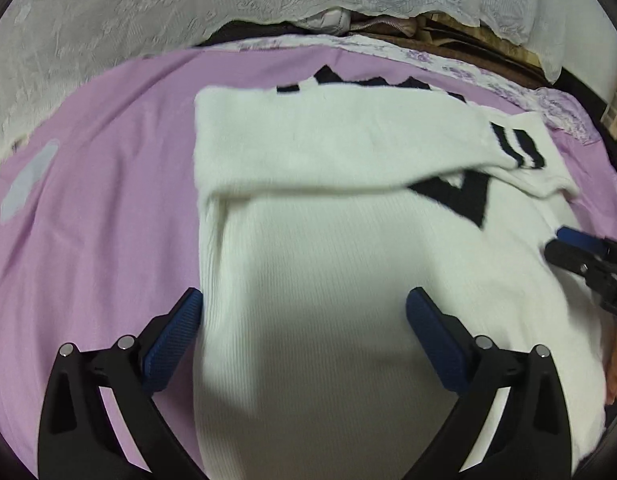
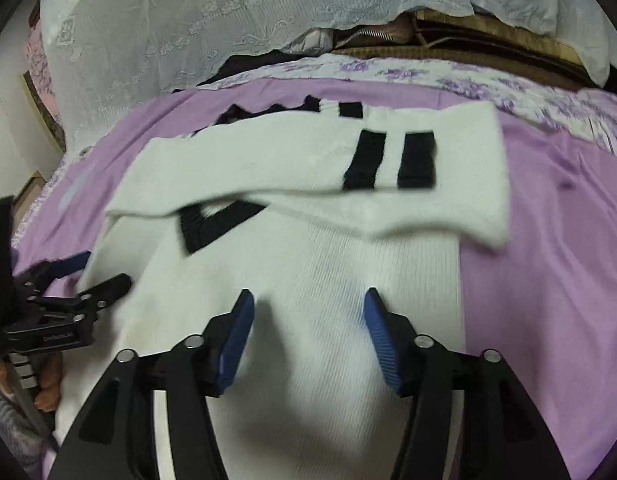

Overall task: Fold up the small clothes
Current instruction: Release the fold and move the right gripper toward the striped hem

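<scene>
A white knit sweater (image 1: 328, 240) with black V-neck trim and black-striped cuffs lies flat on the purple bedsheet (image 1: 88, 200). Both sleeves are folded across its chest; the striped cuff (image 2: 392, 160) lies on top. My left gripper (image 1: 304, 304) is open and empty, hovering over the sweater's lower left part, its left pad at the sweater's edge. My right gripper (image 2: 308, 304) is open and empty over the sweater's lower body. The right gripper also shows in the left wrist view (image 1: 564, 246), and the left gripper in the right wrist view (image 2: 88, 276).
White lace fabric (image 1: 148, 20) hangs behind the bed. A floral purple cloth (image 2: 468, 80) borders the sheet's far edge, with dark and brown items behind it. Bare purple sheet lies left (image 1: 68, 260) and right (image 2: 548, 260) of the sweater.
</scene>
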`<state>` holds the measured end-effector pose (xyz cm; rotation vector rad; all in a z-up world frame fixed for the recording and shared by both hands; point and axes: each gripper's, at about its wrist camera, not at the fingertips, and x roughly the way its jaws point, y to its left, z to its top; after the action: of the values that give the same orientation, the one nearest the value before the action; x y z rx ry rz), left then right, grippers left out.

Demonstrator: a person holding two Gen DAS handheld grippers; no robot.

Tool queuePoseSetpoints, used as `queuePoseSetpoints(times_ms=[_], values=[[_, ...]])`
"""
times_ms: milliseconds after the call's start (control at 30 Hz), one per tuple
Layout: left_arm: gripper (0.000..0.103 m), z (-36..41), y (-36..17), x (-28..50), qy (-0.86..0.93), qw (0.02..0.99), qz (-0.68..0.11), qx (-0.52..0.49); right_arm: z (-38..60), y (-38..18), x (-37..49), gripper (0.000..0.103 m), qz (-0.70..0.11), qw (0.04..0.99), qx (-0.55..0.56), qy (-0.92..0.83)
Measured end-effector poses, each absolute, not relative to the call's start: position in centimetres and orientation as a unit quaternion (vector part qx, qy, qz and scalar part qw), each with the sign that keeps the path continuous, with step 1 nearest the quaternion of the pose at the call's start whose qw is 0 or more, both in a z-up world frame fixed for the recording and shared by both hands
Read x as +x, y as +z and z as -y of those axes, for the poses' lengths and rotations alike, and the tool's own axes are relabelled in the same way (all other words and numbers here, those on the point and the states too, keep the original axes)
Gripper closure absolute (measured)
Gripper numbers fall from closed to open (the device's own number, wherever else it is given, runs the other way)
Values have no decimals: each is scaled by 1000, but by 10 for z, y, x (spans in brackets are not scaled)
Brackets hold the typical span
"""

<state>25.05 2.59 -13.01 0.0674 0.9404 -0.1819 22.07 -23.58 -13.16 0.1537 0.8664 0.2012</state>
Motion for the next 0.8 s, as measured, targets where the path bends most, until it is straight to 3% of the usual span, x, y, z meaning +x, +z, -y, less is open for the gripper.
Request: queuePoseSetpoints(times_ms=[133,367,633,700,800], values=[[5,-40,-131,215,-110,880,-462,-4,238,-136,172,39,-424,895,77,114],[5,-38,-131,140,-118,884,-452,19,241,-139,88,39,-404,906,62,110],[5,-82,-132,72,-152,875,-454,-68,281,-137,14,39,-369,911,147,112],[5,-86,-131,62,-165,874,-451,-76,292,-141,3,41,-372,901,182,128],[5,-83,-131,55,-191,870,-448,-78,293,-143,-4,54,-373,895,198,145]])
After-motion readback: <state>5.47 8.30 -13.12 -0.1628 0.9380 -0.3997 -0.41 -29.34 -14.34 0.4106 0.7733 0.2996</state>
